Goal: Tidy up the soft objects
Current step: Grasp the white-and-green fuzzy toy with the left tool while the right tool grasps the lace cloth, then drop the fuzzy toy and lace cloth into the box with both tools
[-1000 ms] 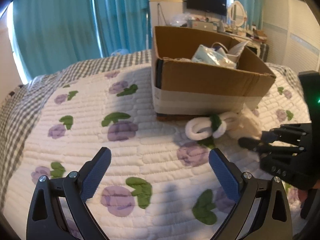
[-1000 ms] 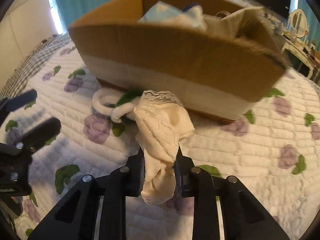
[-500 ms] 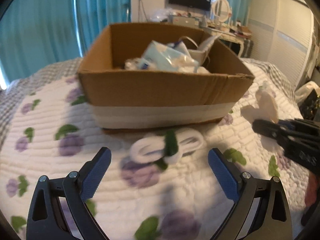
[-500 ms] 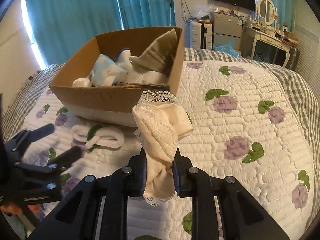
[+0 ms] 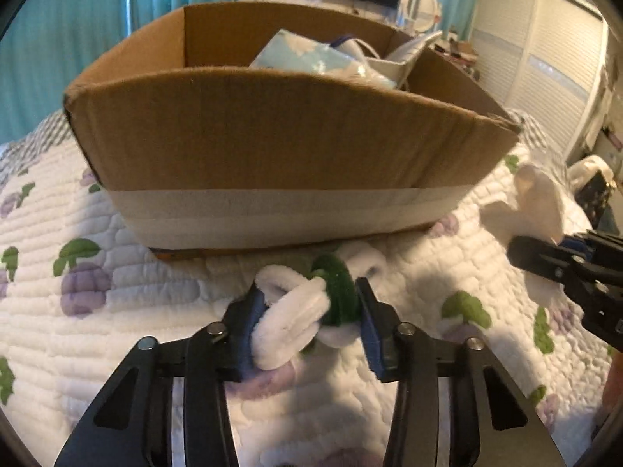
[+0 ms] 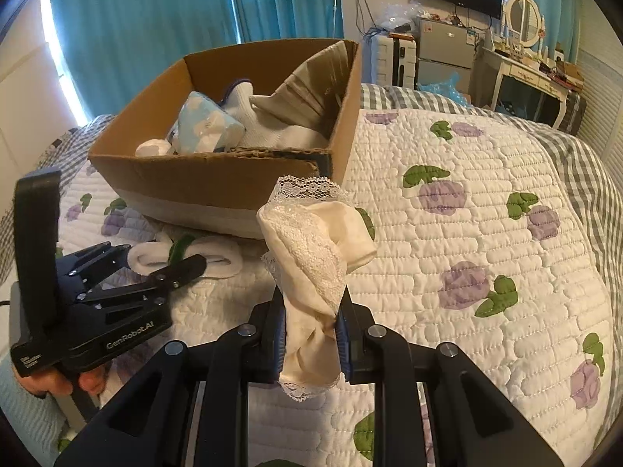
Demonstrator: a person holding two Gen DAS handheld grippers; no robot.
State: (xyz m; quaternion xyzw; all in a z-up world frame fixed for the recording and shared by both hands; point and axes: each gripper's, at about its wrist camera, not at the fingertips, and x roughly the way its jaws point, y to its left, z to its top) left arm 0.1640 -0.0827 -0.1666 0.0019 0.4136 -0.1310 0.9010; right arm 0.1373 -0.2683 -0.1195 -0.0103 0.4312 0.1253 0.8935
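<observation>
A white fluffy band with a green loop [image 5: 311, 311] lies on the quilt in front of the cardboard box [image 5: 272, 148]. My left gripper [image 5: 307, 323] is closed around it, blue pads pressing both sides; it also shows in the right wrist view [image 6: 163, 260] with the band [image 6: 218, 257]. My right gripper [image 6: 309, 330] is shut on a cream lace-trimmed cloth [image 6: 311, 249] and holds it above the bed, right of the box [image 6: 218, 183]. The box holds several soft items, among them a light-blue pouch [image 6: 202, 124].
The flowered quilt [image 6: 486, 233] covers the bed, with a grey checked border. Teal curtains [image 6: 155, 19] hang behind. A white dressing table with mirror [image 6: 521, 58], a small fridge and a wall TV stand at the back right.
My left gripper moved forward and down onto the white band and closed on it. My right gripper, still holding the cream cloth, stayed lifted to the right of the box.
</observation>
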